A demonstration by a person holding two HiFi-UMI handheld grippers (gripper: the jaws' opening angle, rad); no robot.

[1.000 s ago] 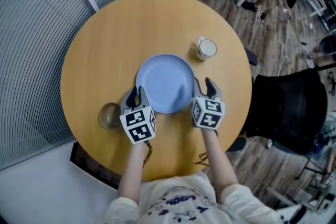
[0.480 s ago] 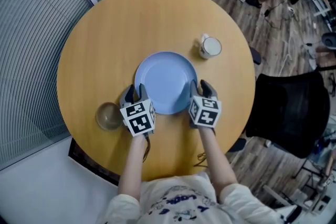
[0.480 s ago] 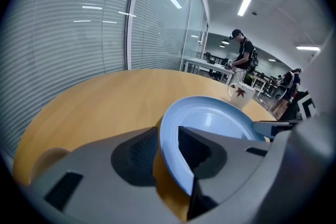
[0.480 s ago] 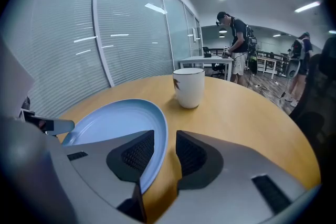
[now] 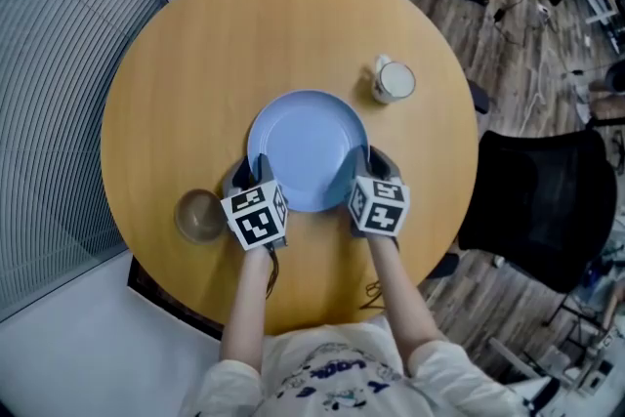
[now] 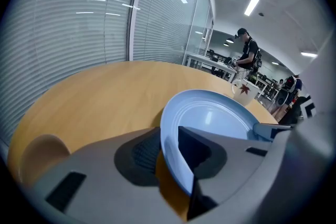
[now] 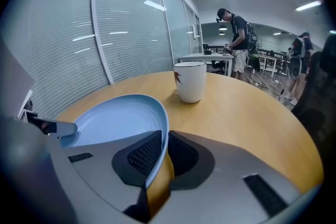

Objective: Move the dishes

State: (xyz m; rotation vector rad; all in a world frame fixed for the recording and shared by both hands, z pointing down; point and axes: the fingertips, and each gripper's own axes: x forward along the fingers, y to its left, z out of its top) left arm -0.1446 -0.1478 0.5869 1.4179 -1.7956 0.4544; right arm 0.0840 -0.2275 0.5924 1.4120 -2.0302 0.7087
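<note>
the blue plate (image 5: 308, 149) sits flat in the middle of the round wooden table (image 5: 244, 34), and both grippers are down at its near edge, one on each side, so this reads as a two-handed pick-up.

over to the right gripper (image 7: 164, 157): its jaws have just been closing, and its own view shows the plate's rim pinched between the two ribbed pads, one above the lip and one below it. that is a clamp on the rim, set low and angled down so the lower jaw can slide under the raised edge.

the left gripper (image 6: 169, 150) is not there yet. its jaws have just been opening and now stand wide, with the opposite rim threaded between them but a clear gap beside the outer pad, so nothing is squeezed on that side. it looks like a re-set to get the rim deeper before biting.

the plate appears to rest on the wood, not yet lifted. the white mug (image 5: 395, 81) stands well apart beyond the plate to the right, and a small round bowl (image 5: 199, 215) sits just beside the left gripper, close enough that a sideways swing could knock it. gripping opposite rims should keep the plate level once both sides hold.
</note>
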